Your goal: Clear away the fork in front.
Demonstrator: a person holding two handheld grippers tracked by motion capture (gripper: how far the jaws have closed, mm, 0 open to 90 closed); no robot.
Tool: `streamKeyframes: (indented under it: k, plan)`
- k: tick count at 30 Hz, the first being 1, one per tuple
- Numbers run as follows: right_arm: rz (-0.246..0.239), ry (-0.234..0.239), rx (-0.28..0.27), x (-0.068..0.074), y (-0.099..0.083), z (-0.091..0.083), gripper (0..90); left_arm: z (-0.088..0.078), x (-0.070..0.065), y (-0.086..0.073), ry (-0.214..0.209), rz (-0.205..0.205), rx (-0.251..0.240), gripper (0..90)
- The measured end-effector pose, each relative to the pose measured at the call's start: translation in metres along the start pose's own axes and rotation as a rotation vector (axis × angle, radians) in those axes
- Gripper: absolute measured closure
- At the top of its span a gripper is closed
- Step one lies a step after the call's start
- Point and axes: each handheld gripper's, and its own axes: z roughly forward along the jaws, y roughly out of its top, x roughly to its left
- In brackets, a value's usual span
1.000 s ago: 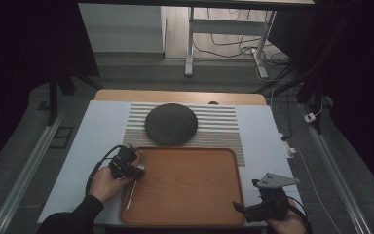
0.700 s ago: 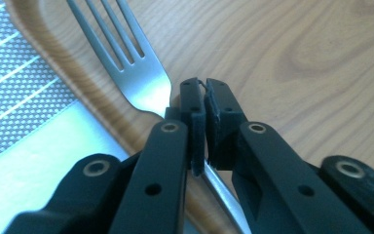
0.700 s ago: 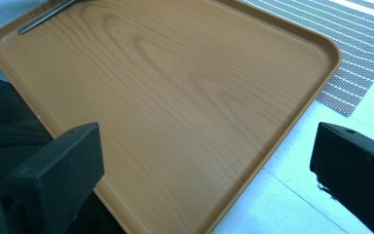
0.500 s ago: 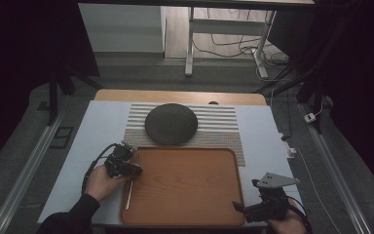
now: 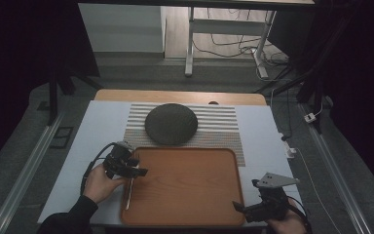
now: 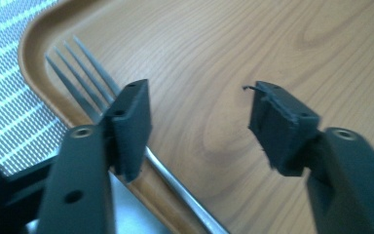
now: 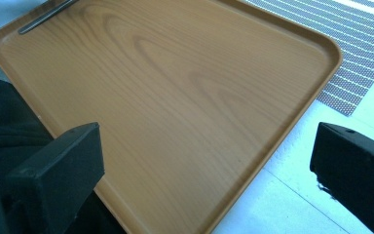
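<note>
Lying along the left edge of the tray, the fork is resting free. The left gripper has just been opening, jaws now parted with nothing between them. The right gripper is standing wide open, empty. Being thin, stiff, slippery metal, the fork is probably best pinched mid-handle.

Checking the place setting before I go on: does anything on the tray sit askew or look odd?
Yes. The fork lies half on the tray rim at its left edge, its handle running out over the rim rather than flat inside. The left claw stands open above it, gripping nothing.
</note>
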Motion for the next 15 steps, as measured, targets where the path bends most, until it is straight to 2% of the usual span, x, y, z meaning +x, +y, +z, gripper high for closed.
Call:
streamKeyframes:
  k: [7, 15]
  plan:
    - [0.002, 0.000, 0.000, 0.000, 0.000, 0.000, 0.0, -0.010, -0.009, -0.002, -0.021, 0.019, -0.049, 21.0]
    - [0.003, -0.001, -0.002, 0.000, 0.000, 0.000, 0.0, -0.027, -0.018, -0.015, -0.052, 0.017, -0.100, 12.0]
